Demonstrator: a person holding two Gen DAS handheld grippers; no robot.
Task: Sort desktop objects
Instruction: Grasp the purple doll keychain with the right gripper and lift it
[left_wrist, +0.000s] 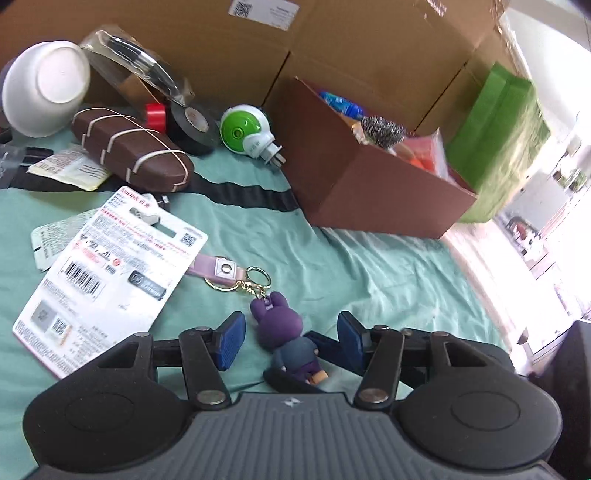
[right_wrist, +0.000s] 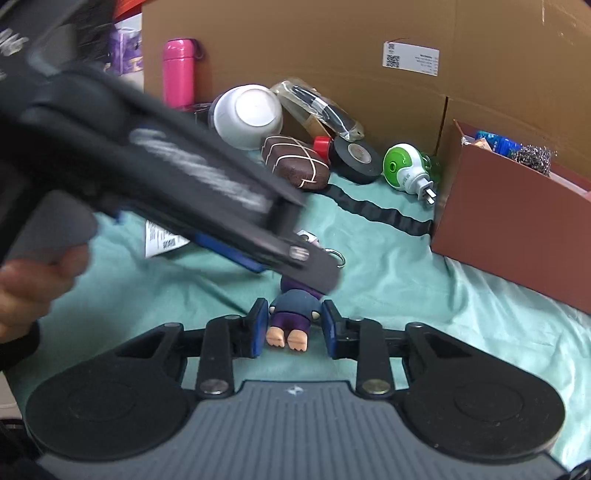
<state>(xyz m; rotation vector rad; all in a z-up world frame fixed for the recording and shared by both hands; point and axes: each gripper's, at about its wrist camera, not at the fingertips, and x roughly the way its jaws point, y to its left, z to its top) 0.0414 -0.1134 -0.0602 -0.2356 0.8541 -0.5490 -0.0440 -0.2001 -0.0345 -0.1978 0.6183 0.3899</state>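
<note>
A purple rabbit keychain (left_wrist: 280, 328) lies on the green cloth, with a gold ring and a lilac strap (left_wrist: 218, 269). My left gripper (left_wrist: 291, 338) is open, its blue pads (left_wrist: 231, 339) on either side of the rabbit's head without touching it. In the right wrist view my right gripper (right_wrist: 293, 326) is open with its pads (right_wrist: 258, 325) close on either side of the figure's body and legs (right_wrist: 291, 321). The left gripper's body (right_wrist: 184, 177) crosses that view above the rabbit's head. A brown box (left_wrist: 373, 192) with items in it stands at the right.
A white packaging card (left_wrist: 110, 273) lies left of the keychain. Behind it are a brown case with rubber bands (left_wrist: 129, 147), black tape (left_wrist: 192, 125), a green-and-white plug-in device (left_wrist: 247, 129), a white bowl (left_wrist: 44, 85), a green bag (left_wrist: 498, 140) and cardboard walls (left_wrist: 221, 48). A pink bottle (right_wrist: 179, 74) stands far left.
</note>
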